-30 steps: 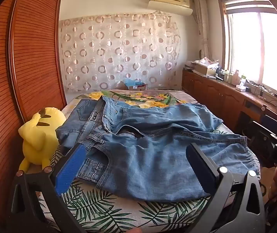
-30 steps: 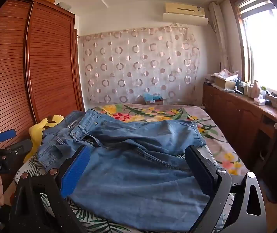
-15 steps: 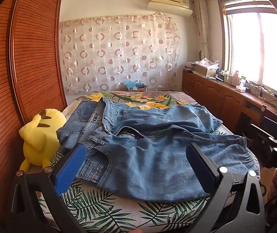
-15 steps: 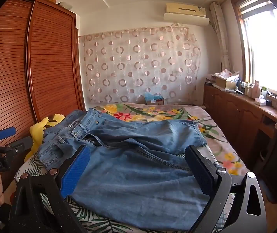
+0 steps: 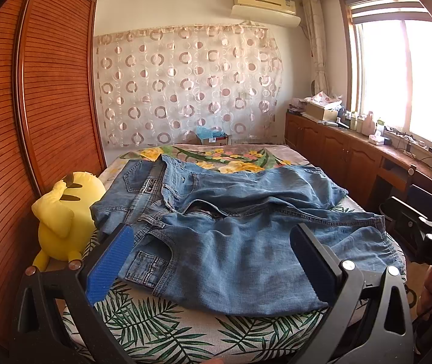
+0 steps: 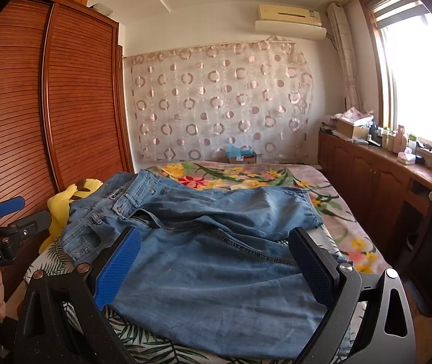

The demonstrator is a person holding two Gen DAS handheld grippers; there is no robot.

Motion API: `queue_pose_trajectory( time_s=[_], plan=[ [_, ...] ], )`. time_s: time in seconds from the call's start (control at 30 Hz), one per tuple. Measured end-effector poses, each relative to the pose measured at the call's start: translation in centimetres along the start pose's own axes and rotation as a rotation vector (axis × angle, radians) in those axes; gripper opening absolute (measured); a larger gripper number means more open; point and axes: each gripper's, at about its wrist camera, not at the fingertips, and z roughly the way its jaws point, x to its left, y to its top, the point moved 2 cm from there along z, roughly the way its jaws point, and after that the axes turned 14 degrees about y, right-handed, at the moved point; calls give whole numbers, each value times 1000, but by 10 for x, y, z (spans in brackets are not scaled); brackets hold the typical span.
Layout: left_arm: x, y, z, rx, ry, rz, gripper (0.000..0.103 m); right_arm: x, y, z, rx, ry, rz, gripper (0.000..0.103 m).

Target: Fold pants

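Observation:
Blue denim pants (image 5: 231, 230) lie rumpled across the bed, waistband at the left near the wardrobe, legs running right, the fly open. In the right wrist view the same pants (image 6: 216, 261) fill the near bed. My left gripper (image 5: 212, 257) hovers open above the near edge, over the pocket area, holding nothing. My right gripper (image 6: 214, 261) is also open over the near leg, empty. The other gripper (image 6: 0, 227) shows at far left in a hand.
A yellow plush toy (image 5: 64, 212) sits between the bed and the slatted wooden wardrobe (image 5: 34, 121). The bed cover (image 5: 161, 327) has leaf and flower prints. Wooden cabinets (image 5: 352, 157) with clutter run under the window on the right. A curtain (image 5: 185, 91) covers the far wall.
Both cameras have tilted or lifted slightly, so the pants sit a little lower in view. The pants have not moved and both grippers stay open.

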Motion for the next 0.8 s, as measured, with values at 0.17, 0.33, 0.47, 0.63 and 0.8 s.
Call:
queue_pose_trajectory(
  time_s=[0.17, 0.33, 0.47, 0.63, 0.8],
  plan=[
    [0, 0, 0, -1, 0, 1, 103, 1, 0, 0, 0, 1, -1, 98],
    [0, 0, -1, -3, 2, 1, 103, 1, 0, 0, -1, 1, -1, 98],
    [0, 0, -1, -3, 2, 1, 103, 1, 0, 0, -1, 2, 0, 98],
    [0, 0, -1, -5, 3, 1, 103, 1, 0, -1, -3, 3, -1, 98],
    [1, 2, -2, -5, 2, 2, 103, 1, 0, -1, -5, 4, -2, 98]
  ],
)
